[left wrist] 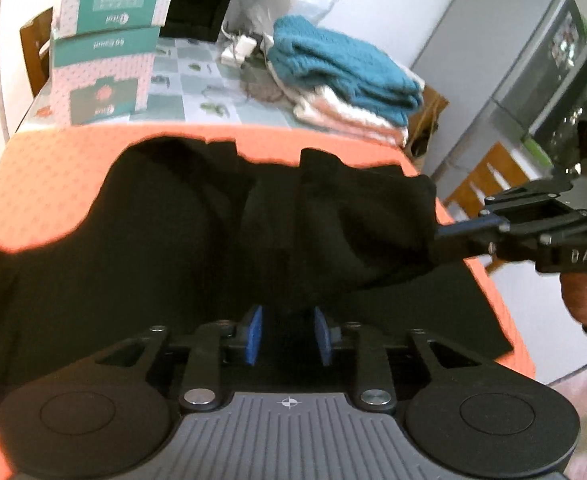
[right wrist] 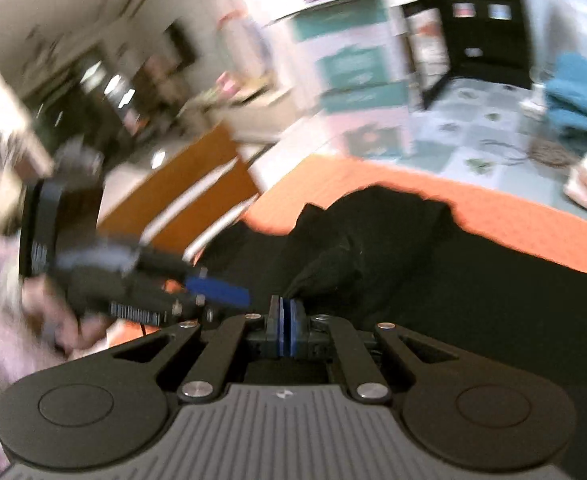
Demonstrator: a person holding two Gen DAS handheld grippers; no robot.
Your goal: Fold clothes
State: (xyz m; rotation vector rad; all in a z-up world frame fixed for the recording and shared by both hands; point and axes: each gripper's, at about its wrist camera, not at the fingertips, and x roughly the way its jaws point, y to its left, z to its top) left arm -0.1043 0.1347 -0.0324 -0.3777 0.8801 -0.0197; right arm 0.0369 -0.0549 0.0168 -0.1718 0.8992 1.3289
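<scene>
Step in hand, as I read it: mid-fold on the black garment [left wrist: 221, 240], which lies on the orange cloth [left wrist: 53, 184] covering the near end of the table.

- Right gripper [right wrist: 284, 312]: blue pads pressed together. In the left wrist view its fingers run into the garment's right edge, which is lifted and bunched, so it looks pinched on that edge. Its own view is too motion-blurred to confirm fabric between the pads.
- Left gripper [left wrist: 289, 334]: jaws partly spread, black fabric sitting in the gap at the garment's near edge. No clear clamp visible; I'd call it loose.
- The garment's left half lies flat on the orange cloth; the right half is raised in folds.
- Stack of folded knitwear [left wrist: 345, 80], teal on top, sits beyond the garment on the far side of the table, well apart.

Next move likely calls for the left jaws to close on the near edge before the lifted side is carried over, otherwise the fold will skew.
</scene>
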